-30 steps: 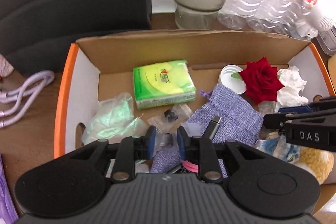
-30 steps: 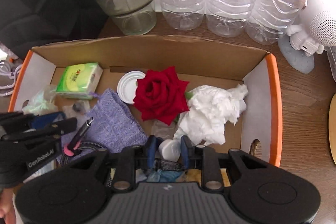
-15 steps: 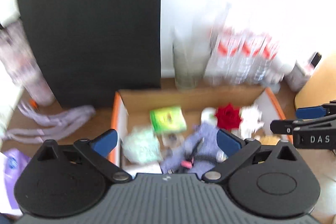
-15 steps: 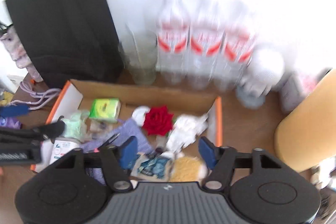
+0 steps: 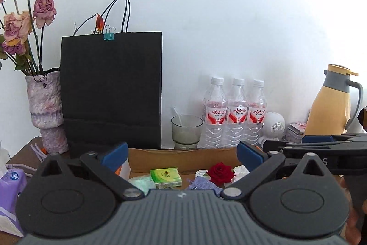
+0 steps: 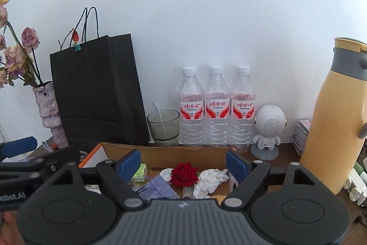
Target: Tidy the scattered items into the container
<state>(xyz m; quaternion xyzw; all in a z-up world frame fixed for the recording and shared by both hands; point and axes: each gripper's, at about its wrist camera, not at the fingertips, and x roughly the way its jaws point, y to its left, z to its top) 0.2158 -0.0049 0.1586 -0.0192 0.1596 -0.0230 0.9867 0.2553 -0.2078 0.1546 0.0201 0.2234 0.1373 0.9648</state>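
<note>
My left gripper (image 5: 182, 156), black-framed with blue pads, stands spread wide with nothing between its pads; it has just been opening. My right gripper (image 6: 183, 162), of the same build, has also just been opening, its jaws apart and empty. Both hang above the near edge of the orange-rimmed brown cardboard box (image 6: 183, 154), which I judge to be the container, so I read this as a retreat after a drop.

Inside the box lie a green tissue packet (image 5: 165, 176), a red fabric rose (image 6: 184, 174), a crumpled white tissue (image 6: 209, 180), a lilac woven pouch (image 6: 158, 187) and a round white lid (image 6: 165, 173). They sit loosely heaped, as dropped things do.

Behind the box, against the white wall, stand a smoky glass tumbler (image 6: 163, 124), three clear plastic water bottles (image 6: 216, 107) with red-and-white labels in Chinese characters that I cannot read, a white astronaut-shaped speaker (image 6: 268, 128), a black paper bag (image 5: 111, 91) closed with a teal binder clip (image 5: 108, 35), and a yellow thermos jug (image 6: 337, 116). These look like room furniture, not scattered items.

A purple tissue pack (image 5: 10, 194) rests outside the box at the left; it may be next. The left gripper's side, seen from the right wrist camera, reads "Robot.AI".
</note>
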